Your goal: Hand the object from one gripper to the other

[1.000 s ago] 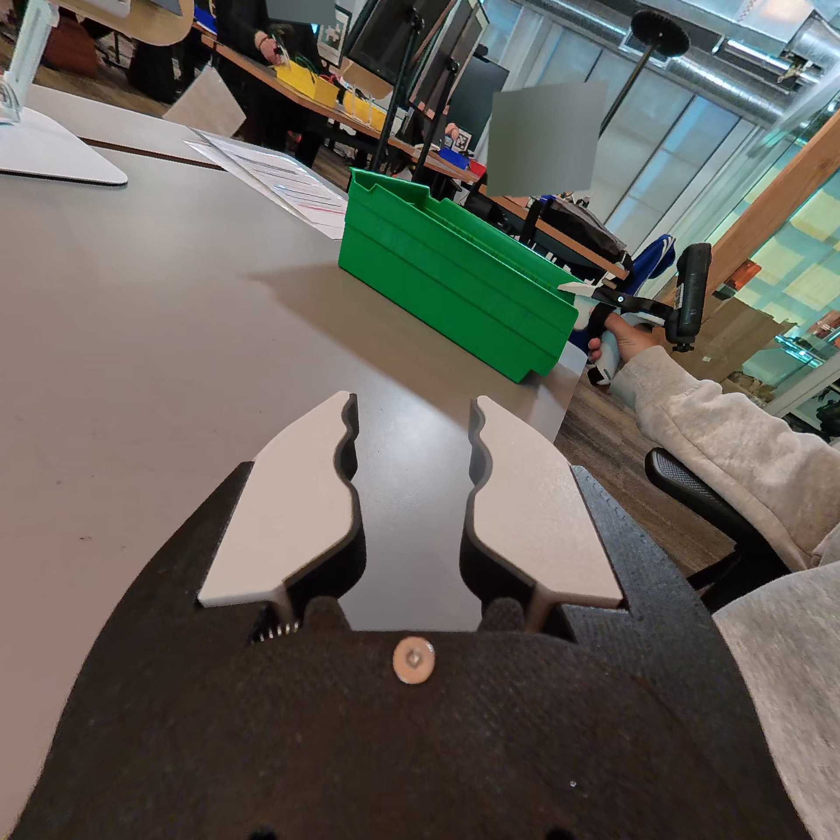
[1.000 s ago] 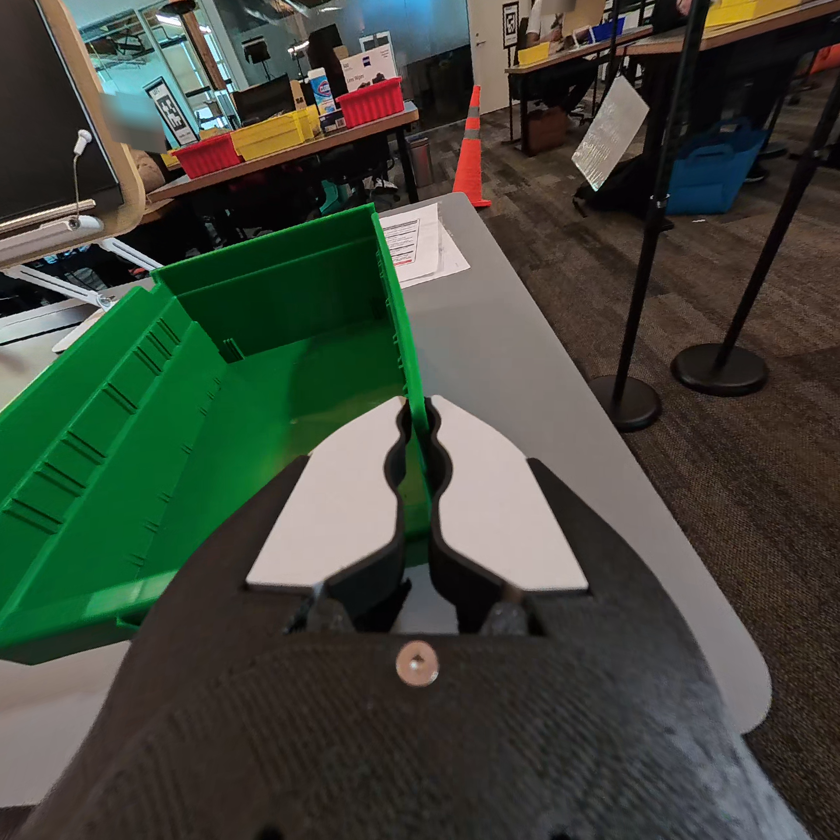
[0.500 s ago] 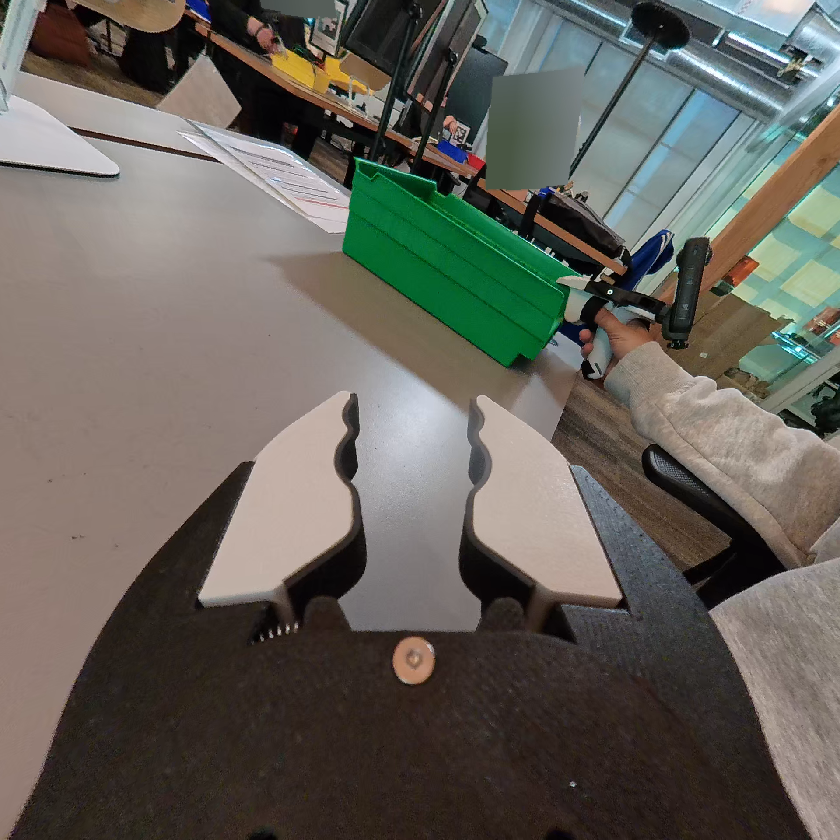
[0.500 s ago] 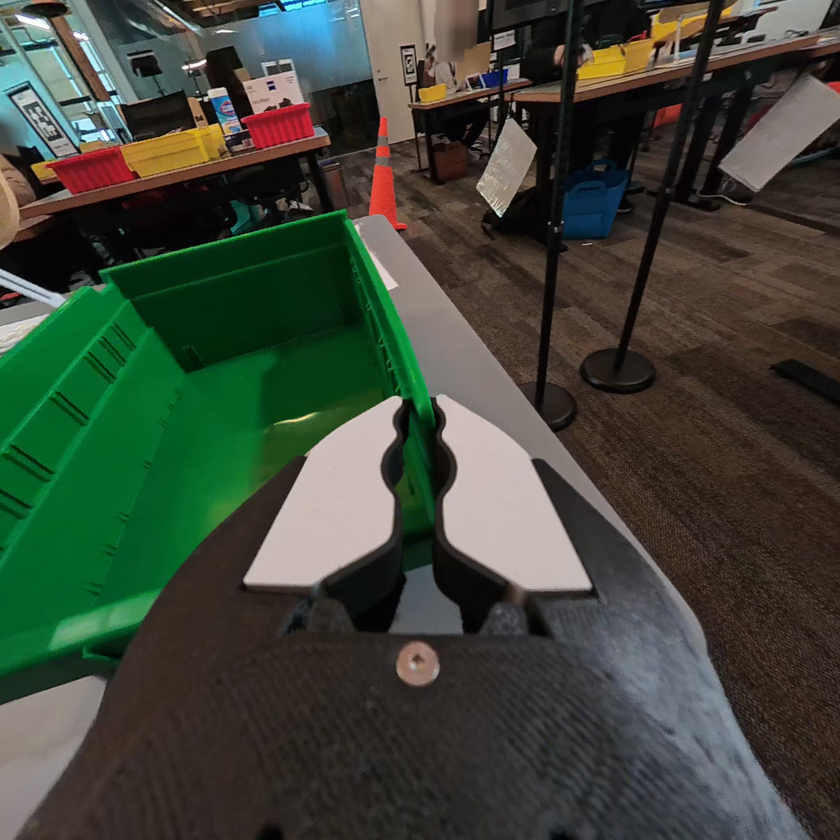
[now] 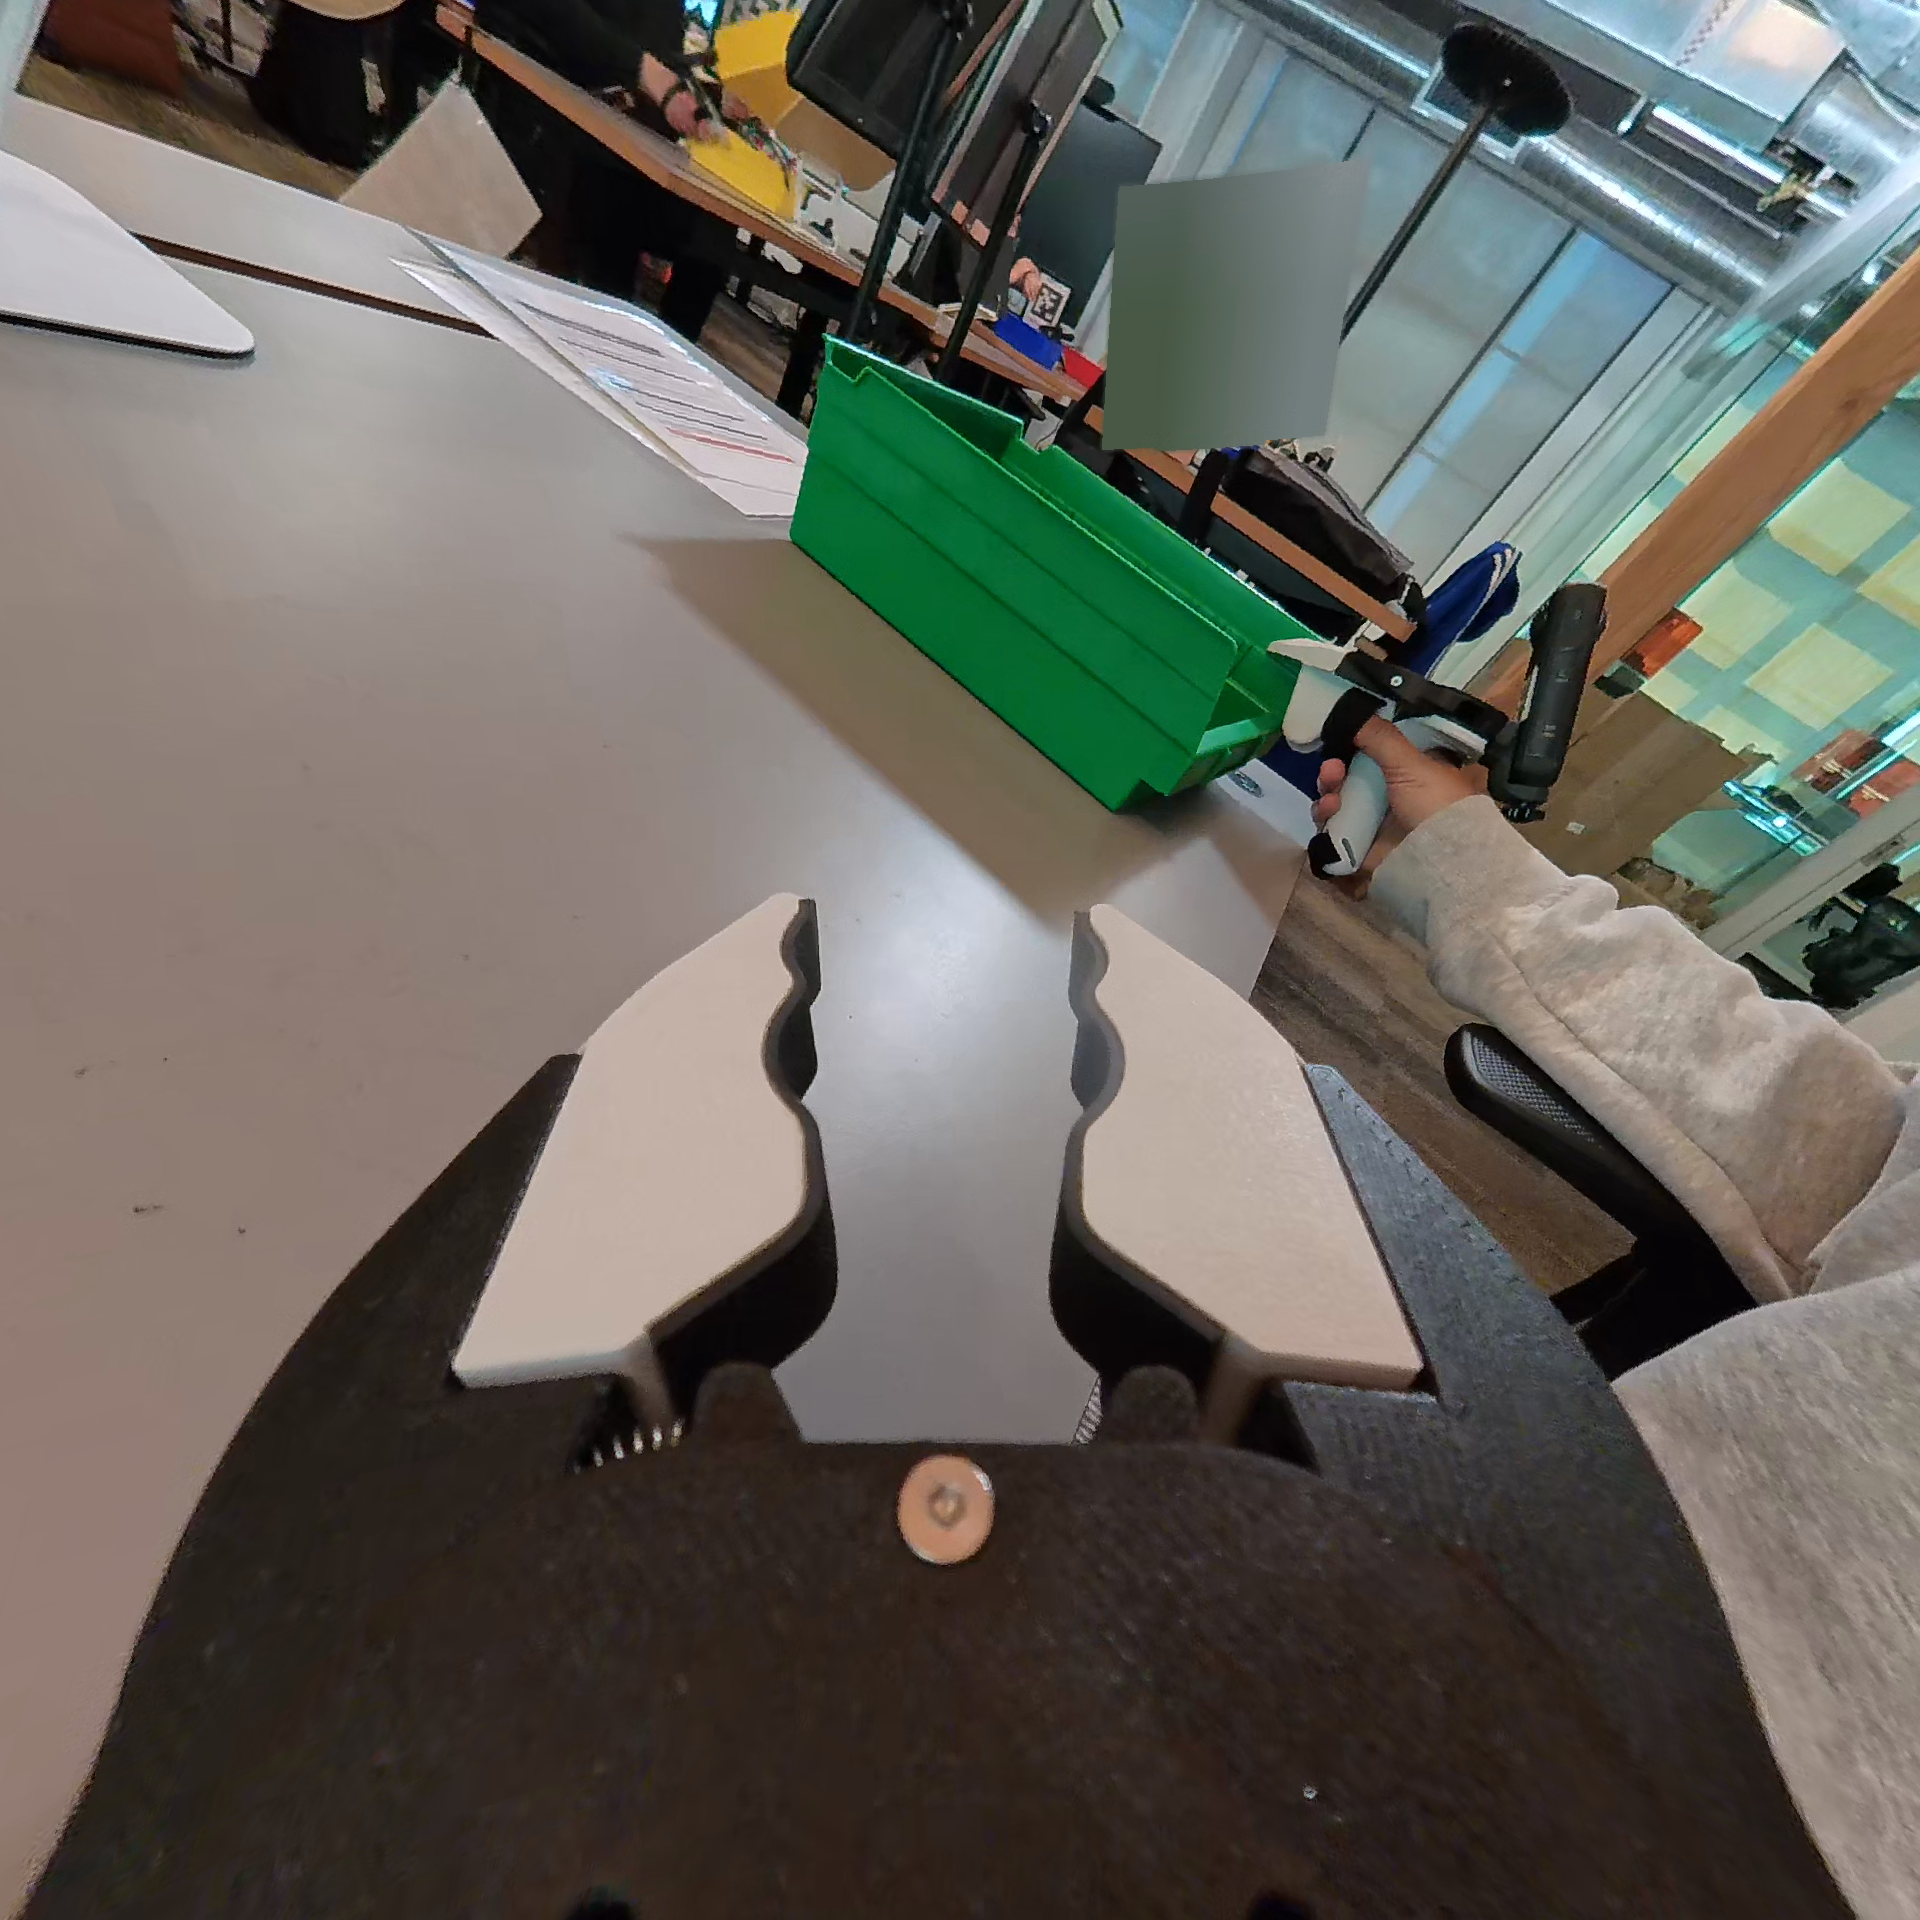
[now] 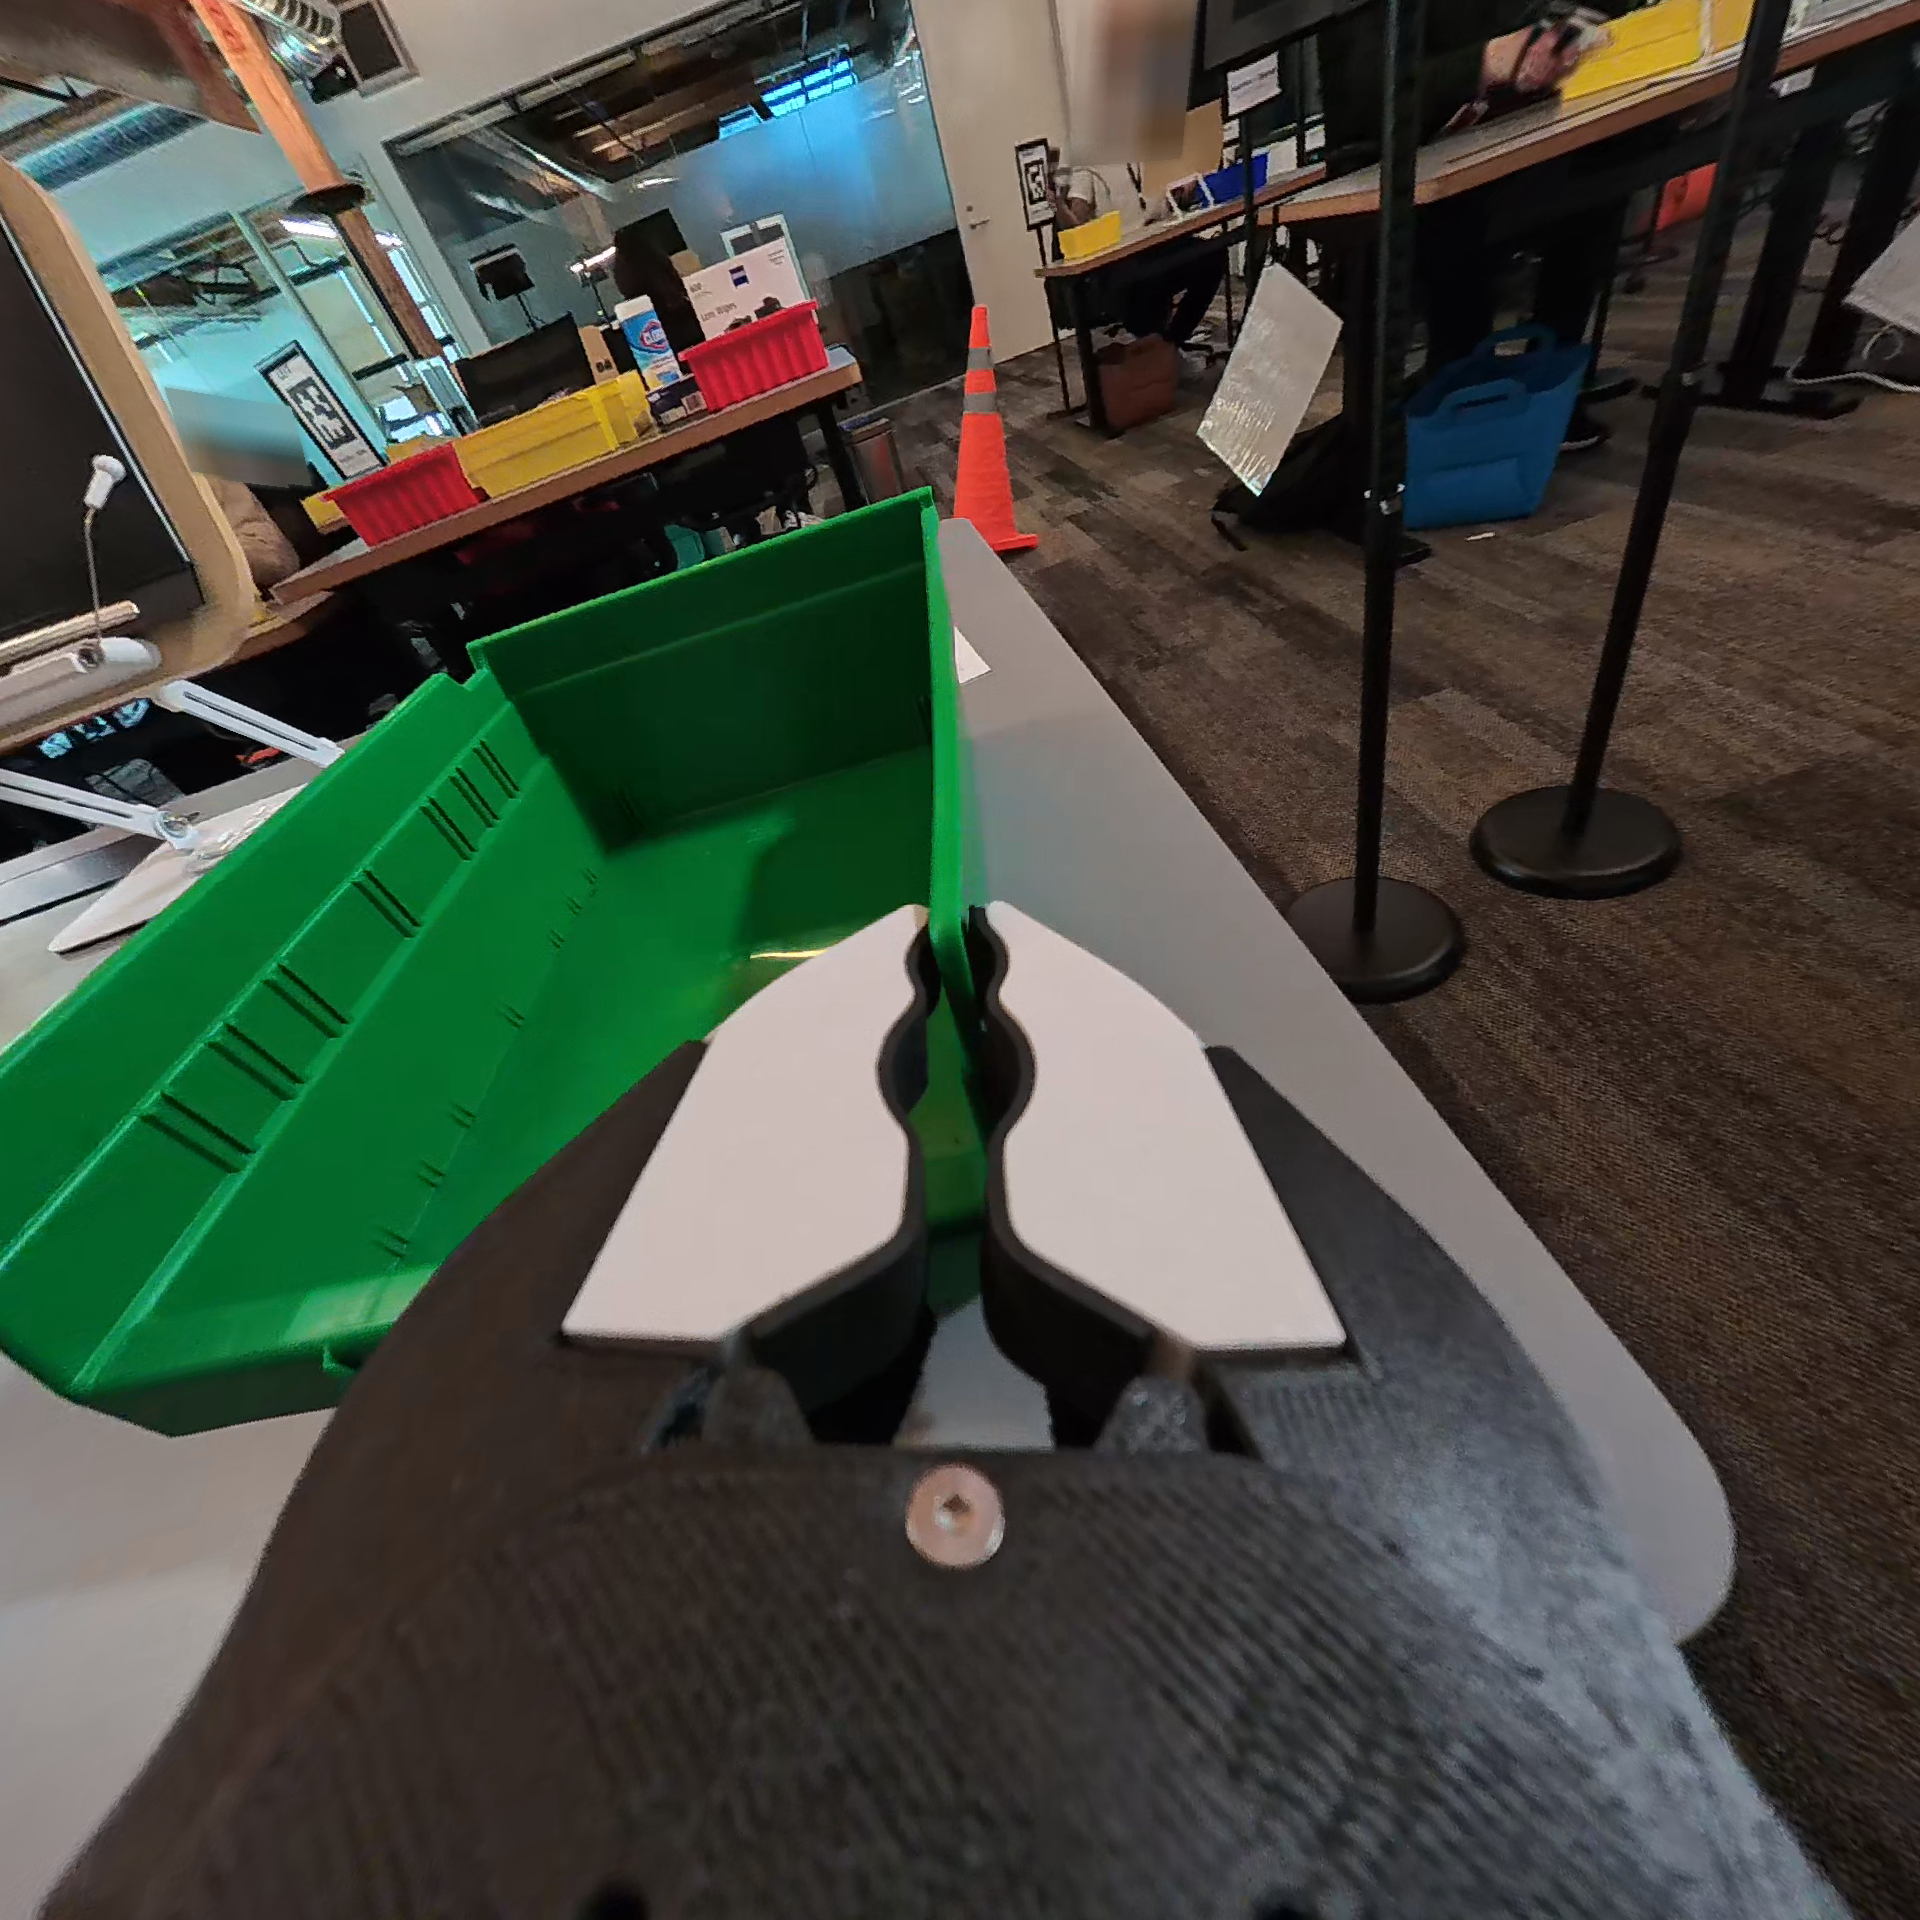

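An empty green plastic bin (image 5: 997, 603) stands on the grey table (image 5: 416, 831) near its right edge. My right gripper (image 6: 951, 925) is shut on the bin's right side wall (image 6: 940, 727), at the near end. It also shows in the left wrist view (image 5: 1309, 665), held by a hand in a grey sleeve, at the bin's near corner. My left gripper (image 5: 943, 920) is open and empty, low over the table, well short of the bin. I cannot tell whether the bin's near end is off the table.
Printed sheets (image 5: 644, 384) lie behind the bin, and a white stand base (image 5: 94, 291) sits far left. The table's right edge and rounded corner (image 6: 1662, 1475) are close to the right gripper. Black stanchion posts (image 6: 1377, 935) stand on the carpet. An office chair arm (image 5: 1558, 1143) is at the right. Spacing between my two grippers at the tips: around 50 cm.
My right gripper has kept its hold on the bin wall while its view swung right and back, the bin shifting with it. My left gripper has stayed open and hardly moved.
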The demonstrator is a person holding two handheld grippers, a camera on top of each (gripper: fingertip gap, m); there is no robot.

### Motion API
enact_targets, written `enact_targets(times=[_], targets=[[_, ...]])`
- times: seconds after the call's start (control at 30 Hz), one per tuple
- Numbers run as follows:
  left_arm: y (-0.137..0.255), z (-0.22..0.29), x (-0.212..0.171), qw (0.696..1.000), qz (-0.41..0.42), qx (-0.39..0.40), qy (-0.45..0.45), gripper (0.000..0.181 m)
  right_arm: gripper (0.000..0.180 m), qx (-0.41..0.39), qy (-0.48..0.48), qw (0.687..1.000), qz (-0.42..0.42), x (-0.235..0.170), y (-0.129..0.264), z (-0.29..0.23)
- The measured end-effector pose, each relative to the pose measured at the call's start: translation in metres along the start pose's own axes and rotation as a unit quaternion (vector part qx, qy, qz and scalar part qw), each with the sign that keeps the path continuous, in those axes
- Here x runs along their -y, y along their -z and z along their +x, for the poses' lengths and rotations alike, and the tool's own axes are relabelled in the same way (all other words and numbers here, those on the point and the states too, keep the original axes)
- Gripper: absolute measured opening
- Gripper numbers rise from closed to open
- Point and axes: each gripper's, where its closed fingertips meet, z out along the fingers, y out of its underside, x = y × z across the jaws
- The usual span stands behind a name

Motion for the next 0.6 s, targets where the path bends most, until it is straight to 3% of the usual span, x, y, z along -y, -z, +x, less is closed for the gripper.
enact_targets(times=[0.37, 0.6], targets=[[0.000, 0.000, 0.000, 1.000, -0.001, -0.001, 0.002, 0.046, 0.005, 0.030, 0.054, 0.998, -0.019, -0.005, -0.005, -0.021], [0.000, -0.001, -0.001, 1.000, -0.002, -0.002, 0.007, 0.046, 0.005, 0.012, 0.029, 0.999, -0.012, -0.003, -0.004, -0.013]])
